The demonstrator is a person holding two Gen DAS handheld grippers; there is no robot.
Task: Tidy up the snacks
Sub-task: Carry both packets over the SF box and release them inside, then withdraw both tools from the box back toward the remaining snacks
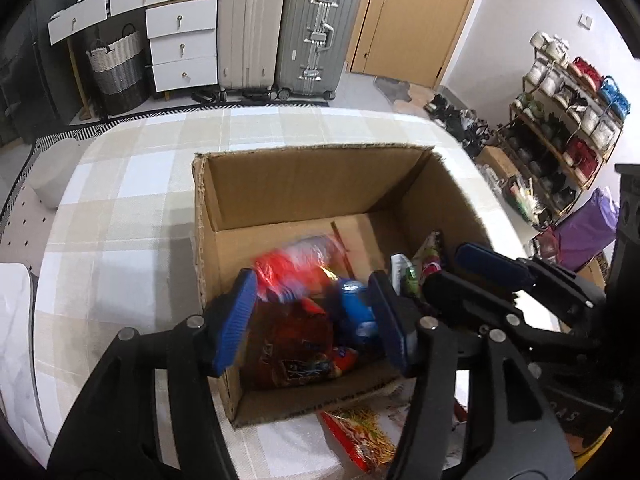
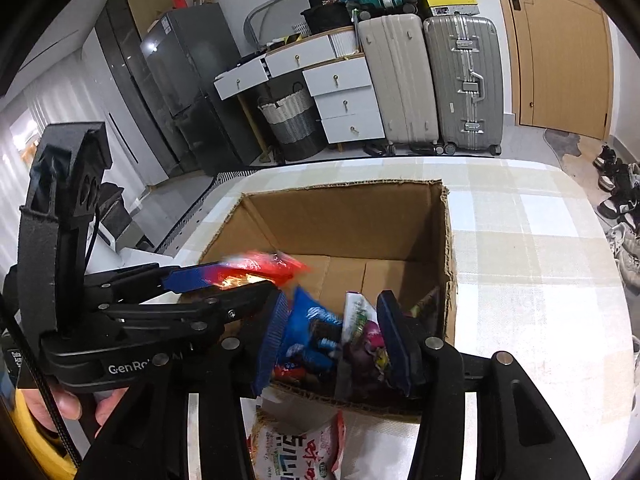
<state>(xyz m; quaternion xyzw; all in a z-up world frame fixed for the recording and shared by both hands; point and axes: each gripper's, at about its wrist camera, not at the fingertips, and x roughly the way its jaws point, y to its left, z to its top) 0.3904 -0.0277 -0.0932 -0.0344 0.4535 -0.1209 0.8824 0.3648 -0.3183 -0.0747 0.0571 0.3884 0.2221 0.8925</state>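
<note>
An open cardboard box [image 1: 312,152] [image 2: 340,188] stands on the checked tablecloth and holds several snack packets. My left gripper [image 1: 312,320] [image 2: 240,284] hangs over the box's near left corner, open. A blurred red packet [image 1: 296,264] [image 2: 264,266] is just past its fingertips, free of the pads. Below it lie a dark red bag [image 1: 292,344] and a blue packet [image 1: 356,308] [image 2: 308,328]. My right gripper [image 2: 334,336] [image 1: 460,276] is open over the near right side. A white-green packet [image 2: 358,316] and a purple one [image 2: 368,344] stand between its fingers, untouched by the pads.
On the table in front of the box lies a red-yellow noodle packet [image 1: 360,432] and a white-red bag [image 2: 296,452]. A person's hand [image 2: 64,404] holds the left gripper. Beyond the table stand suitcases [image 1: 280,28], white drawers [image 1: 180,44], a woven basket [image 1: 118,72] and a shoe rack [image 1: 560,128].
</note>
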